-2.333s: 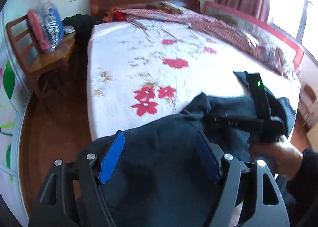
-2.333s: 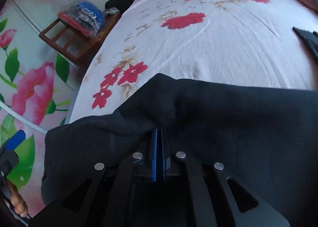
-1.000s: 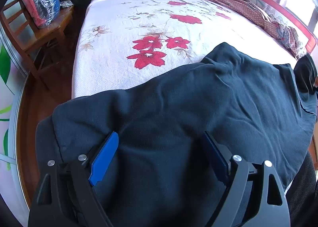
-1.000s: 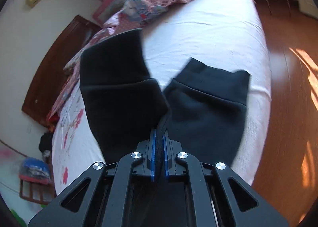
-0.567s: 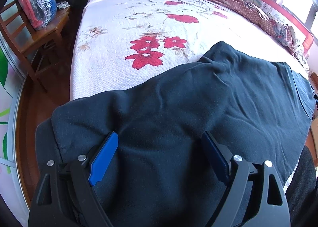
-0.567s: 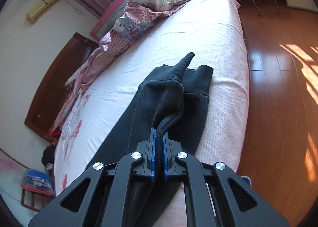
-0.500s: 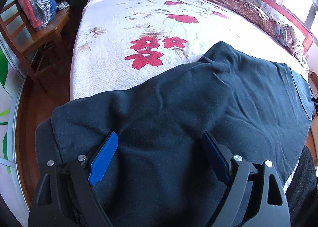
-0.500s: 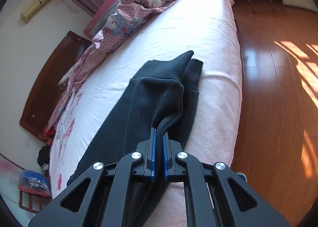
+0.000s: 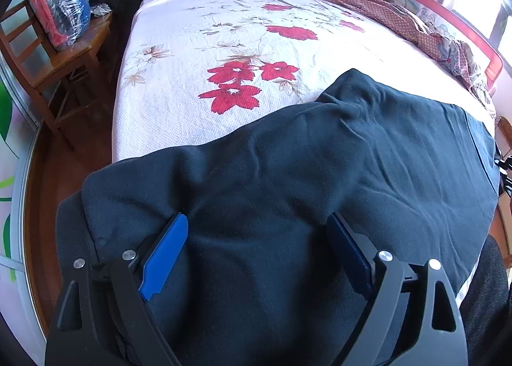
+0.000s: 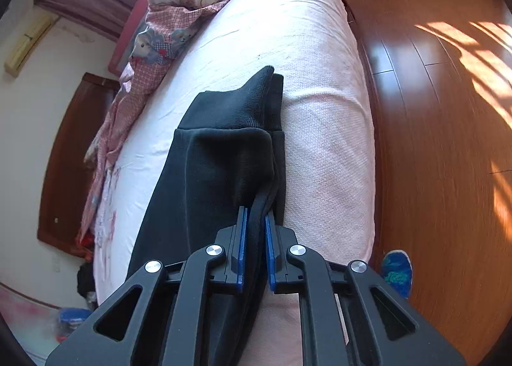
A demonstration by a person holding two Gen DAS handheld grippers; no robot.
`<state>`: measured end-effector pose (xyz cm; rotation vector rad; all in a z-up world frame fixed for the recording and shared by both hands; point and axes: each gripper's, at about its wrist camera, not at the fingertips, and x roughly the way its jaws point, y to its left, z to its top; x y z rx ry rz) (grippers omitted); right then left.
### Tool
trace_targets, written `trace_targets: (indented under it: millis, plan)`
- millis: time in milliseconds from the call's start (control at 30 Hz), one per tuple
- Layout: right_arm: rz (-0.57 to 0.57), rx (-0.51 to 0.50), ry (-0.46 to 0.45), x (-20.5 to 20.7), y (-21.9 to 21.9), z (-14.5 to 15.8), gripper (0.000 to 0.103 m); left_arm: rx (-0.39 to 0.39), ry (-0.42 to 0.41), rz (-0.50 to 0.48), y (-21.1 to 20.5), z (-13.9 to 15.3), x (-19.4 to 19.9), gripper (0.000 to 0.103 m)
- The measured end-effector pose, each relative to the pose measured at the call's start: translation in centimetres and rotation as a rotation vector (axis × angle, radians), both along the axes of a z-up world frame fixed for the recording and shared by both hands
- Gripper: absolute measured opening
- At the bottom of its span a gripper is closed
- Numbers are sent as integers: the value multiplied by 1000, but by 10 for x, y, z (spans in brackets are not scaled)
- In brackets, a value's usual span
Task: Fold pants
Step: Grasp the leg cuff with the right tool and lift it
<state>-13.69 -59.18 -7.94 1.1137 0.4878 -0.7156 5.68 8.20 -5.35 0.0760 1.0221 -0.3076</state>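
The right gripper (image 10: 254,222), jaws just opening, loosely flanks the pants (image 10: 204,180) at the bed's (image 10: 320,84) edge; the left gripper (image 9: 259,231) spreads wide, seemingly unclamped.

The pants (image 9: 320,174) are a thick, soft, matt dark cloth, like fleece, with a ribbed knit cuff (image 10: 252,103) at the leg end. The bed sheet (image 9: 192,45) is a white woven cloth with a fine bumpy texture and printed red flowers. The left tool (image 9: 256,234) and the right tool (image 10: 254,218) have matt black plastic frames, shiny metal rivets and smooth blue pads. The floor (image 10: 432,109) is glossy varnished wood. The chair (image 9: 64,58) is plain brown wood, and the bag (image 9: 60,13) on it is crinkled clear plastic.
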Motion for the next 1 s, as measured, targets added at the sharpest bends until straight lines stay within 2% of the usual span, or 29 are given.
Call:
trace_targets:
  millis: [67,133,200,233,267,300,333,400,467,567,633,700,767,900,1000]
  plan:
    - [-7,-77,-1,-6,9,18,21,-12,18,45,5,7,-4,88]
    - [44,-113,-103,-4,15,31,21,-76,25,80,13,17,-12,90]
    - [150,-134,-164,15,18,39,21,-150,30,104,20,24,-22,93]
    - [185,-133,-156,27,17,38,21,-168,34,93,21,24,-26,96]
    - [226,-99,-145,41,13,27,21,-140,35,85,19,20,-28,96]
    - [254,-63,-91,56,6,13,30,-84,36,85,18,15,-28,96]
    - [240,-68,51,68,1,-3,29,-53,44,66,18,7,-26,96]
    - [255,-126,38,72,-1,-4,27,-56,43,46,20,0,-23,96]
    - [247,-92,46,72,-1,7,28,-50,60,46,19,3,-22,96]
    - [218,-98,-122,42,-1,30,30,-31,71,49,18,15,-27,96]
    - [149,-30,-192,16,-17,27,53,-60,84,83,22,23,-32,96]
    - [75,61,-207,-7,-36,10,53,-130,97,129,27,29,-38,97]
    - [45,82,-178,-18,-46,-1,53,-208,114,142,23,33,-45,97]
    - [36,131,-196,-23,-49,-24,53,-187,99,107,-1,40,-55,98]
    - [13,43,-214,-24,-45,-19,53,-193,125,63,-15,40,-55,98]
